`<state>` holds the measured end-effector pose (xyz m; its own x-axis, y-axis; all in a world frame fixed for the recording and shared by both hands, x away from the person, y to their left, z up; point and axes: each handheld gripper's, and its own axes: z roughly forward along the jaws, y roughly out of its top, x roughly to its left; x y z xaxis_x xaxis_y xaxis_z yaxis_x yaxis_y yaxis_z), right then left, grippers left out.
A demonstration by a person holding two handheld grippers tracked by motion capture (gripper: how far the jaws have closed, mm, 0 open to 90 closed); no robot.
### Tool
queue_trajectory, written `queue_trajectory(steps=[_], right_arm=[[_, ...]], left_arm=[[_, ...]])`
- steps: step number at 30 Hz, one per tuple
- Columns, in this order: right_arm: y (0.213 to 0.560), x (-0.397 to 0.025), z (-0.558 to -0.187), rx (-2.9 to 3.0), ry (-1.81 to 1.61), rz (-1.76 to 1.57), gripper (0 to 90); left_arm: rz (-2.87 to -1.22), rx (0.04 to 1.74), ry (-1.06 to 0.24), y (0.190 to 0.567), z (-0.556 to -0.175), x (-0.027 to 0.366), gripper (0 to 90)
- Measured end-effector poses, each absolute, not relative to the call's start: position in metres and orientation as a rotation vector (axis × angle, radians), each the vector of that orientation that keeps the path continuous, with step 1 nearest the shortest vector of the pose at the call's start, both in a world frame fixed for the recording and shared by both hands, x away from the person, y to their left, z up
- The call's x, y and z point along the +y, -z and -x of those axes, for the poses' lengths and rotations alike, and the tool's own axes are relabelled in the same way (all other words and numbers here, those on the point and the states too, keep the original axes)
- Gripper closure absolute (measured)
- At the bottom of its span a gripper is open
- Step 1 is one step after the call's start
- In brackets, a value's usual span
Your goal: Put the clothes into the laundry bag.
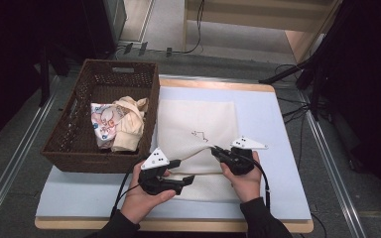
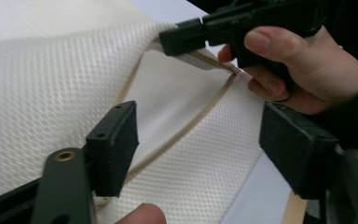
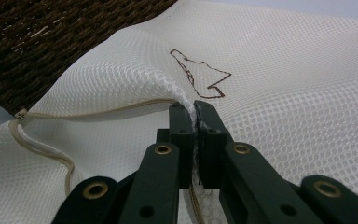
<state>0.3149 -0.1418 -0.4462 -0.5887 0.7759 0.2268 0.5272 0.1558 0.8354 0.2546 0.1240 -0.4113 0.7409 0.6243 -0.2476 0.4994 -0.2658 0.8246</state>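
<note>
— While my right gripper [image 3: 196, 116] pinches the white mesh bag [image 1: 196, 124] at its zipper edge, where does the bag lie?
— Flat, just beside the wicker basket [image 1: 79, 106]. My left gripper [image 2: 198, 140] hovers over the bag, jaws spread wide, holding nothing.

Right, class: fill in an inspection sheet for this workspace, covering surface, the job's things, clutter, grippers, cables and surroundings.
Surface: pale blue mat on a wooden table.
Job's things: white mesh laundry bag lying flat, its zipped edge lifted.
Clutter: wicker basket at the left, holding bundled clothes.
Grippers: right gripper shut on the bag's edge; left gripper open over the bag.
Cables: one trails from each gripper; more on the floor.
Surroundings: dark stands, grey floor.
</note>
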Motion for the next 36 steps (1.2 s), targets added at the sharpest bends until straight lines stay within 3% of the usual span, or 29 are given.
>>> queue_trajectory(steps=[3, 7, 18, 36], right_arm=[[0.446, -0.142, -0.315, 2.182, -1.404, -1.264, 86.9], [0.446, -0.142, -0.315, 2.183, -1.408, -1.27, 86.6], [0.448, -0.142, -0.312, 2.193, -1.409, -1.264, 86.4], [0.449, -0.142, -0.313, 2.197, -1.408, -1.27, 86.4]], left_arm=[[-1.932, 0.818, -0.141, 0.402, -0.259, 0.128, 12.7], [-1.909, 0.781, -0.112, 0.39, -0.267, 0.135, 7.4], [-1.891, 0.829, -0.167, 0.361, -0.29, 0.147, 0.6], [-1.793, 0.998, -0.303, 0.333, -0.351, 0.217, 0.4]])
